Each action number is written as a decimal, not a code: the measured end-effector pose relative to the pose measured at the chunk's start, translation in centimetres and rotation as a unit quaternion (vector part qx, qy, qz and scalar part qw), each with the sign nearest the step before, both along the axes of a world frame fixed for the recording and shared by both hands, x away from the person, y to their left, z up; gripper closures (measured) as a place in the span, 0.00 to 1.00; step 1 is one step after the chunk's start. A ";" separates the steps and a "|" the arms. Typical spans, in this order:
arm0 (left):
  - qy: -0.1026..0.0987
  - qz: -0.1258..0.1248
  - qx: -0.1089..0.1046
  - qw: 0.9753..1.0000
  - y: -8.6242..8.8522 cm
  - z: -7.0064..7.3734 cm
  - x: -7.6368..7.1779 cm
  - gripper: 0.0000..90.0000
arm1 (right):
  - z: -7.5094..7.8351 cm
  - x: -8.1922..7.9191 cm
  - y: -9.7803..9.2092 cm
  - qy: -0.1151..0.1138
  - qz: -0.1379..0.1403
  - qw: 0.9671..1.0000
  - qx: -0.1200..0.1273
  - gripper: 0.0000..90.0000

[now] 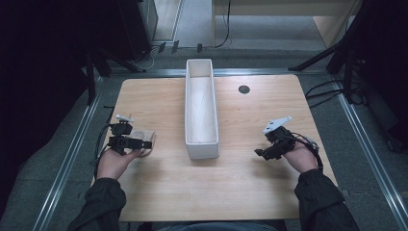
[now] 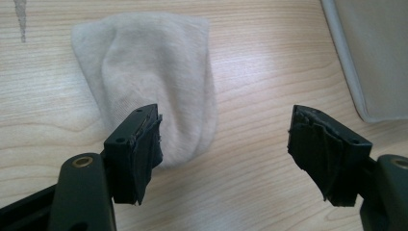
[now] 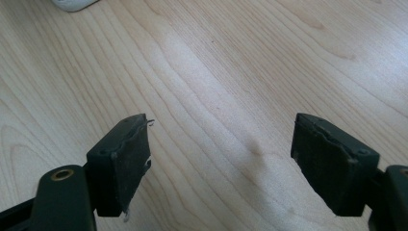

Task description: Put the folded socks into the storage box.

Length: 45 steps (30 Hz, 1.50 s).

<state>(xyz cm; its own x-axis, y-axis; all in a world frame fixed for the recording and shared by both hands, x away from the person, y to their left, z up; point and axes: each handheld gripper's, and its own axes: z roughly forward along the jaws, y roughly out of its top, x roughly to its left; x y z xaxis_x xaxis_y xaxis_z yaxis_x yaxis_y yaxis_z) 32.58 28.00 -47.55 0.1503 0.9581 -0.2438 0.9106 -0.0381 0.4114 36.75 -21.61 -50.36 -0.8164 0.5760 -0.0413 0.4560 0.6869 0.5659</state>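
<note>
A folded beige sock (image 2: 154,82) is seen lying flat near the left edge of the desk (image 1: 240,192), with the left gripper (image 2: 223,144) held over its near end, jaws spread wide and nothing held between them; one jaw overlaps the sock's lower edge in the left gripper view while the other stands over bare wood, so a closing there would probably catch only a thin fold, or miss the cloth and let it slide on the smooth surface; soft knit is also likely to be bunched or dragged rather than lifted cleanly. The right gripper (image 3: 221,159) is held wide open and empty over bare wood near the right edge, well apart from the sock. A long white tray (image 1: 201,144) is set along the middle of the desk, reaching from its far edge toward the centre, and could be nudged by a careless sweep. The desk is pale wood with clear grain and a small dark hole (image 1: 244,89) near the far edge; grey floor, metal rails and dark stands with cables are seen around it.
</note>
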 end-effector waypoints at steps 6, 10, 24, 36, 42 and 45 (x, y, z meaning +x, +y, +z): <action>0.027 0.027 0.002 0.999 0.7 -0.4 1.4 0.29 | -0.1 -0.1 0.1 0.003 0.006 1.000 -0.007 0.24; 0.041 0.035 0.000 0.999 1.1 -0.6 2.2 0.29 | -0.1 -0.1 0.1 0.004 0.006 1.000 -0.009 0.24; 0.091 0.055 0.028 0.994 1.3 -2.4 4.8 0.25 | -0.4 -0.2 0.1 0.010 0.011 1.000 -0.018 0.24; 0.095 0.069 0.047 0.992 0.3 -3.7 5.2 0.36 | -0.3 -0.3 0.0 0.009 0.012 1.000 -0.016 0.23; 0.081 0.058 0.070 0.992 0.2 -3.7 4.9 0.47 | -0.3 -0.3 0.0 0.009 0.013 1.000 -0.015 0.23; 0.076 0.055 0.073 0.993 0.3 -3.7 4.7 0.53 | -0.3 -0.3 -0.1 0.010 0.011 1.000 -0.015 0.23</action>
